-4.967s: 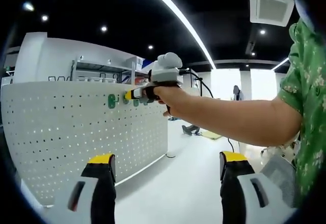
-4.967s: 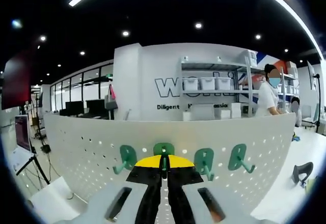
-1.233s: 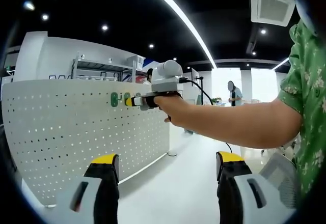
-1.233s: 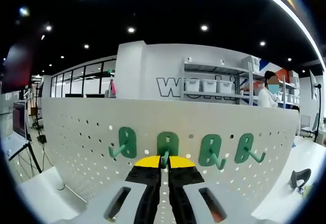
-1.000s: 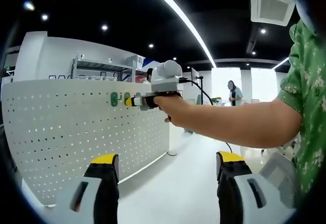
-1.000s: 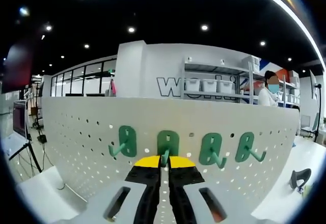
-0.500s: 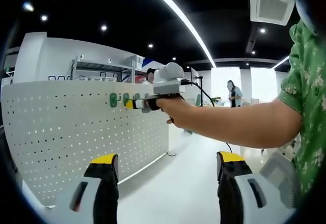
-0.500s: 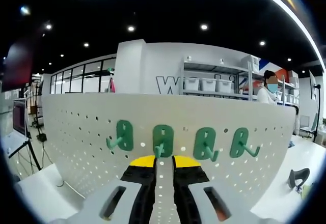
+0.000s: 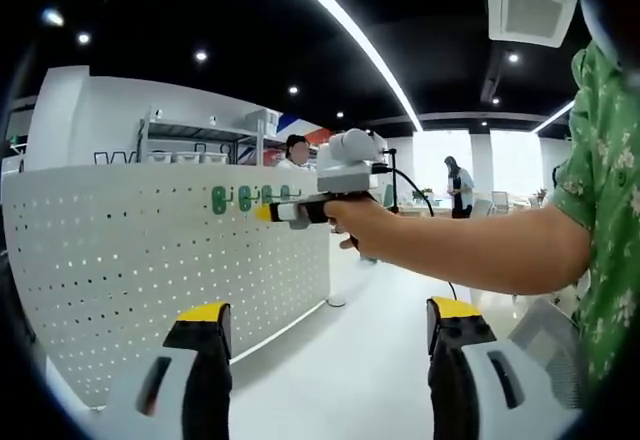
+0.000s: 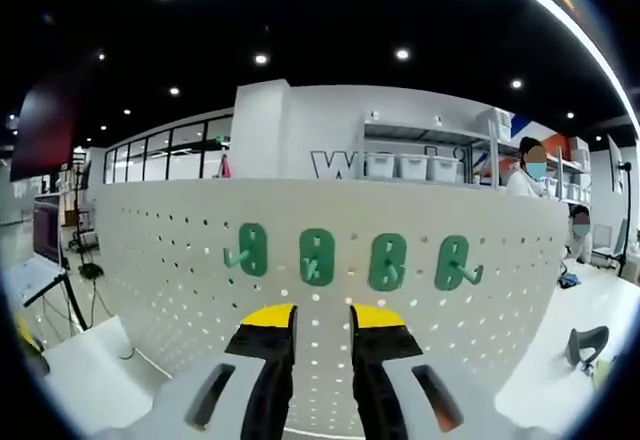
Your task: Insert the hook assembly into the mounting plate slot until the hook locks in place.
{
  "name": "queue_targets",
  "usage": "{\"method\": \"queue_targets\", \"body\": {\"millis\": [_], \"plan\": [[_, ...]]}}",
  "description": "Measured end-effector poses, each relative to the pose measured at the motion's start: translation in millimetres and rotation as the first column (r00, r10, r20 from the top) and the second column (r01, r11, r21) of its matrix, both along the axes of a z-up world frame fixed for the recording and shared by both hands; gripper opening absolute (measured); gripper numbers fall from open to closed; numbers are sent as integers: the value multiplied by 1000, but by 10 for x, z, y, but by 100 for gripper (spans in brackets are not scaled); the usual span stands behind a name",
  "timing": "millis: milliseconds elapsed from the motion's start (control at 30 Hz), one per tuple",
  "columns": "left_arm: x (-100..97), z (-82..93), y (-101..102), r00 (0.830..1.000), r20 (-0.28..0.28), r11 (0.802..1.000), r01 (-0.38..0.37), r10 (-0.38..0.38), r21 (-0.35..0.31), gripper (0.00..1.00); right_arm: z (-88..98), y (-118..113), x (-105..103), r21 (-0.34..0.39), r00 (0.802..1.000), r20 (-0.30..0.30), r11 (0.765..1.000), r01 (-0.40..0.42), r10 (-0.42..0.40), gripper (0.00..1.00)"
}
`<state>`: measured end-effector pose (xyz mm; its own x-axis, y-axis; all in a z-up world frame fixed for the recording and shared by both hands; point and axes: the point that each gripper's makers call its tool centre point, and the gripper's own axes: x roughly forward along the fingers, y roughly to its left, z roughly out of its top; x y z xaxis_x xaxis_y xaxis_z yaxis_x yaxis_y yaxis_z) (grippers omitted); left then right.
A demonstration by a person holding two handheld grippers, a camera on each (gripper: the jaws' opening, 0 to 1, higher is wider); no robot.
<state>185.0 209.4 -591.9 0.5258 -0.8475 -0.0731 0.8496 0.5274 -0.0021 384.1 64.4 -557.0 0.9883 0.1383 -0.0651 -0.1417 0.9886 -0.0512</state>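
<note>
Two views, taken in turn. Left gripper view: the left gripper (image 9: 318, 335) hangs released, jaws wide apart over the white surface (image 9: 340, 380), apparently kept low and out of the work. Ahead and to its left stands the pegboard mounting plate (image 9: 150, 260); the right gripper (image 9: 268, 213) reaches in from the right, its tip just beside the plate's top row.

Right gripper view: four green hooks (image 10: 317, 257) sit in the plate (image 10: 180, 260) straight ahead, above the jaws. The right gripper (image 10: 322, 317) is released, jaws parted and clear of the hooks, which look seated.
</note>
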Motion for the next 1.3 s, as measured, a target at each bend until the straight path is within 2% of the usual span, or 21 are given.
{"method": "queue_targets", "body": {"millis": [333, 633, 1033, 1300], "plan": [[-46, 22, -23, 1000, 7, 1000, 0, 0, 1, 83, -38, -12, -294, -10, 1000, 5, 1000, -19, 19, 30], [-105, 9, 24, 1000, 1, 1000, -28, 28, -11, 84, -45, -85, -722, -5, 1000, 16, 1000, -19, 19, 33], [-135, 106, 175, 991, 13, 990, -132, 133, -37, 87, 95, -128, -1322, 7, 998, 57, 999, -36, 35, 36], [-166, 126, 264, 980, 11, 979, -199, 199, -45, 87, 93, -161, -1729, -7, 997, 64, 999, -45, 45, 38]]}}
